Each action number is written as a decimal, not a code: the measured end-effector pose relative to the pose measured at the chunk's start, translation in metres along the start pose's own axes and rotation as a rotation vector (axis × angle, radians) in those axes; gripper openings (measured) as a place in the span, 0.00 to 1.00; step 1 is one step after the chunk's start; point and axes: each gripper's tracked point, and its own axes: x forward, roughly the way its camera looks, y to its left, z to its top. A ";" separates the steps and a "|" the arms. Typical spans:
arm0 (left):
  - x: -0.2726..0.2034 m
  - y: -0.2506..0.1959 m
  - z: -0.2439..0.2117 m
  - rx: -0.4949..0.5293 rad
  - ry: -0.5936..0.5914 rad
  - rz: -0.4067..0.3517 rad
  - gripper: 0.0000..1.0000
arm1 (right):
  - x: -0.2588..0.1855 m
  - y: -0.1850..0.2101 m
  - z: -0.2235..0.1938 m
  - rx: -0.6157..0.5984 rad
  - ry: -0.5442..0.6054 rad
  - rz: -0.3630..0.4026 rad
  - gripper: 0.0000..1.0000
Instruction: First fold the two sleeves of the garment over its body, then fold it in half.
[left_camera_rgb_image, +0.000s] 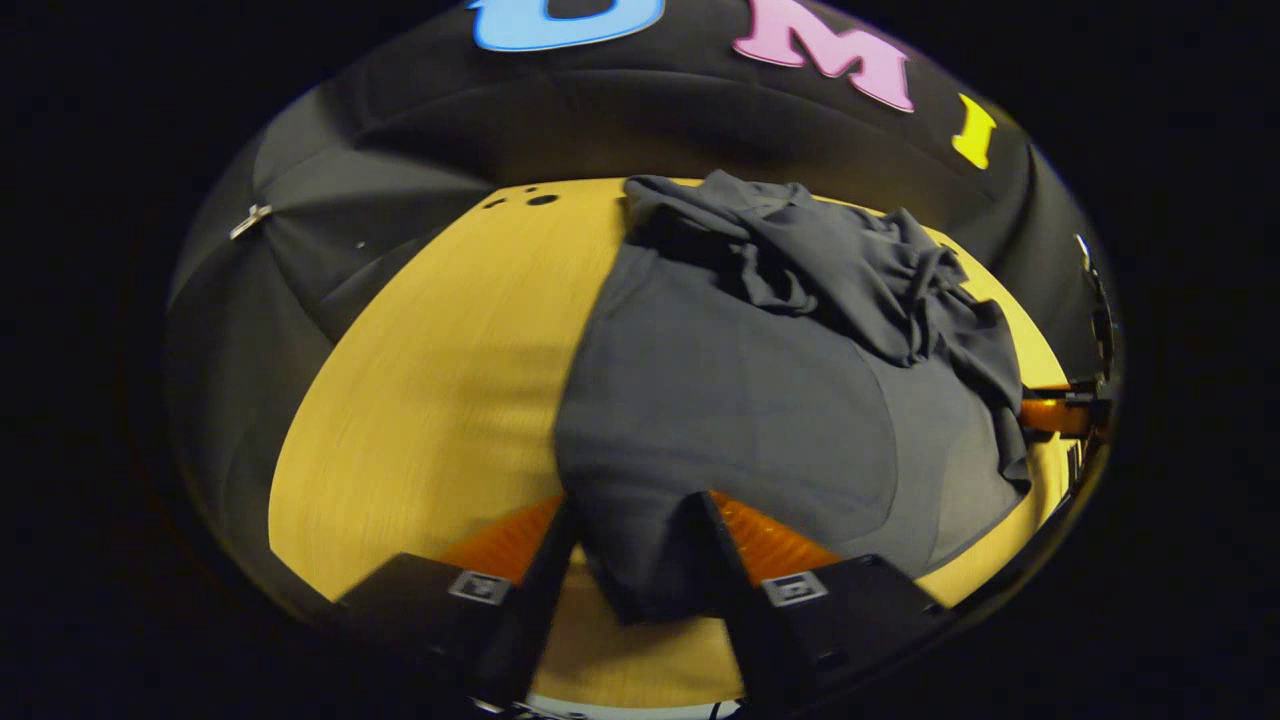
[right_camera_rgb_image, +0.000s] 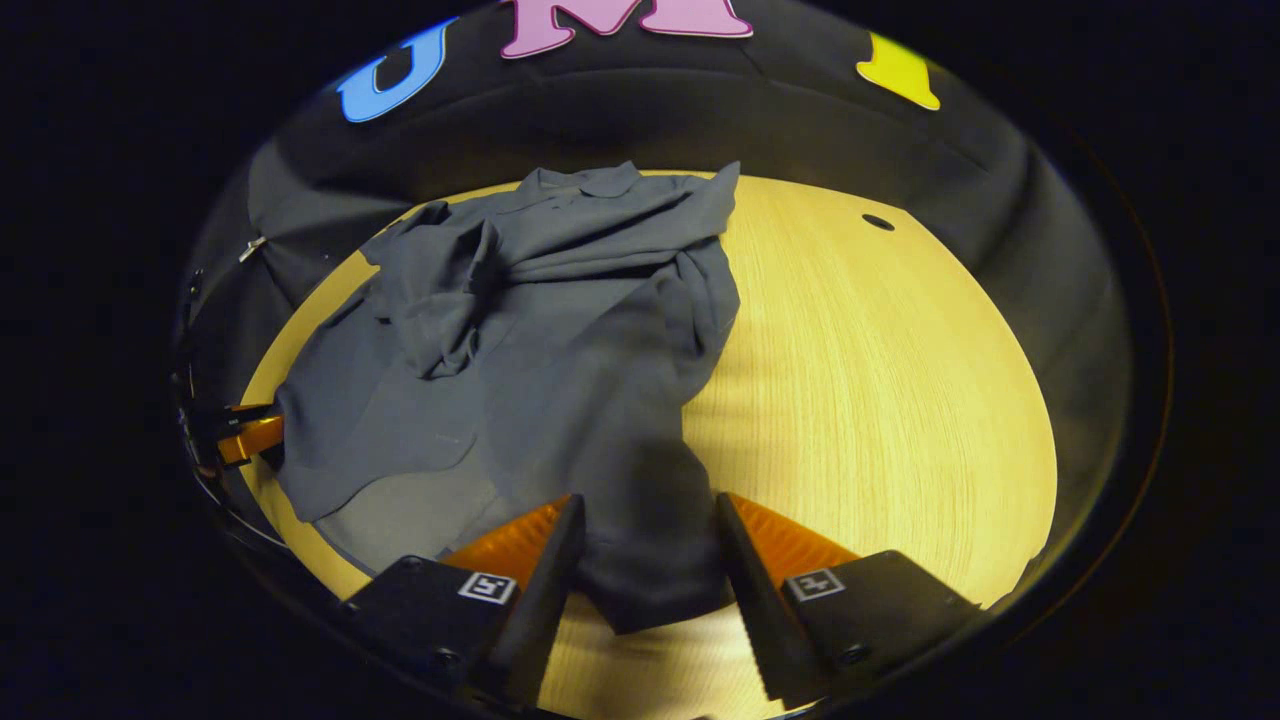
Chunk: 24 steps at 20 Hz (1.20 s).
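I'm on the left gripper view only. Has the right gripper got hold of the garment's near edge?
Observer: Not gripped. In the right gripper view the right gripper is open, and a near corner of the garment lies between its spread fingers.
Operator: What's on that side, past the cloth?
Observer: Wooden table, with one dark hole near its far edge.
Operator: And the collar?
Observer: The collar lies at the garment's far edge, by the booth wall.

Garment (left_camera_rgb_image: 740, 400) on table (left_camera_rgb_image: 450, 400), sleeves bunched at far end w/ near hem btwn jaws.
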 end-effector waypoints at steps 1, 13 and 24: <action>0.002 -0.010 0.004 0.043 0.003 -0.014 0.55 | 0.001 0.008 0.002 -0.008 0.005 0.035 0.81; -0.073 -0.021 -0.073 -0.012 0.152 -0.093 0.06 | -0.081 0.016 -0.066 0.007 0.075 0.175 0.07; -0.123 -0.029 0.049 -0.094 -0.091 -0.138 0.05 | -0.142 0.017 0.028 0.110 -0.167 0.206 0.05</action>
